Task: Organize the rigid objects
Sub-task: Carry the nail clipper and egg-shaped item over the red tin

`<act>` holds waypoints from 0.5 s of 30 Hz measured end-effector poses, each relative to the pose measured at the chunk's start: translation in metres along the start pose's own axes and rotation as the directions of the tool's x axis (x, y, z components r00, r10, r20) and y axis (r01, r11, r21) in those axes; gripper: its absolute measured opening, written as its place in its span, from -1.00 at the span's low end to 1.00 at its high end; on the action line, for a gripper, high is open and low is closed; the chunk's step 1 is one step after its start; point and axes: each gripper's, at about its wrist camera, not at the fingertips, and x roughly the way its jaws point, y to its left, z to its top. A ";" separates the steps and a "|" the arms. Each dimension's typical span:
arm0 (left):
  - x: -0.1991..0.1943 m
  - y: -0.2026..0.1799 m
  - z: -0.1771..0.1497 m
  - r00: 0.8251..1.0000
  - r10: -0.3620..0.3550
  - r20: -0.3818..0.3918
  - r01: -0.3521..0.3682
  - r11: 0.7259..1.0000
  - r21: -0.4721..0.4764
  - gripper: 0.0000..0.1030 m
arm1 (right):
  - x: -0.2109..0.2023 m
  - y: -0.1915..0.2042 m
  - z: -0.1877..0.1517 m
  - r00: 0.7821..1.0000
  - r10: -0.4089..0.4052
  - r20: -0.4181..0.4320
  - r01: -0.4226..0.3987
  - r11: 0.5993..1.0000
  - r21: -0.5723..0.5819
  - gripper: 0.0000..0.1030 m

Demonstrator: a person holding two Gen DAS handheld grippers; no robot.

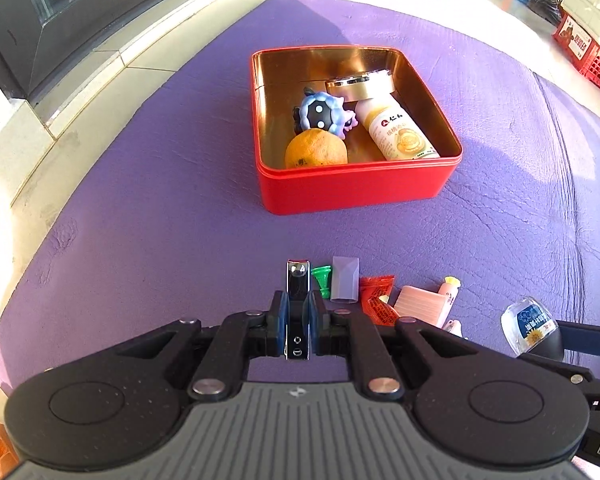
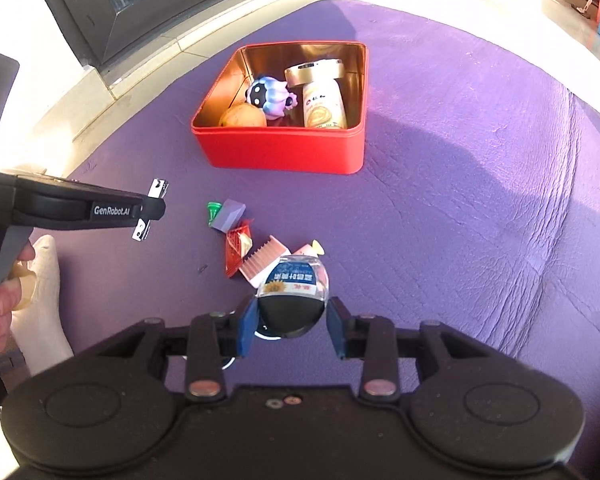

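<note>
Evidently both claws were loaded for one trip. The left claw (image 1: 298, 320) pinched a slim chrome nail clipper (image 1: 298, 304) edgewise, jaws nearly shut; the right claw (image 2: 290, 326) gripped a small clear bottle (image 2: 294, 284) by its black cap. Ahead of both stood the red tin (image 1: 352, 188), holding an orange (image 1: 315, 148), a toy figure (image 1: 322, 114) and a cream bottle (image 1: 400, 132). Beneath the claws, leftover small items lay on the purple mat (image 1: 140, 220).

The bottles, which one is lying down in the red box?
The white bottle with the orange label lies in the box. The clear bottle is held in the right gripper.
</note>
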 end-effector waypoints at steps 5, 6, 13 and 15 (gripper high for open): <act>-0.016 0.004 0.024 0.999 -0.010 0.046 0.010 1.000 -0.013 -0.79 | -0.019 -0.002 0.026 0.998 0.011 0.066 -0.010 1.000 -0.007 -0.31; -0.020 0.005 0.029 0.998 -0.011 0.057 0.012 1.000 -0.015 -0.79 | -0.023 -0.003 0.032 0.997 0.013 0.079 -0.012 1.000 -0.010 -0.31; -0.033 0.016 0.069 0.992 -0.029 0.121 0.035 0.998 -0.050 -0.79 | -0.035 -0.004 0.066 0.988 0.017 0.154 -0.011 0.999 -0.042 -0.31; -0.034 0.018 0.080 0.990 -0.028 0.135 0.035 0.998 -0.049 -0.79 | -0.034 -0.004 0.080 0.985 0.021 0.169 -0.011 0.998 -0.057 -0.31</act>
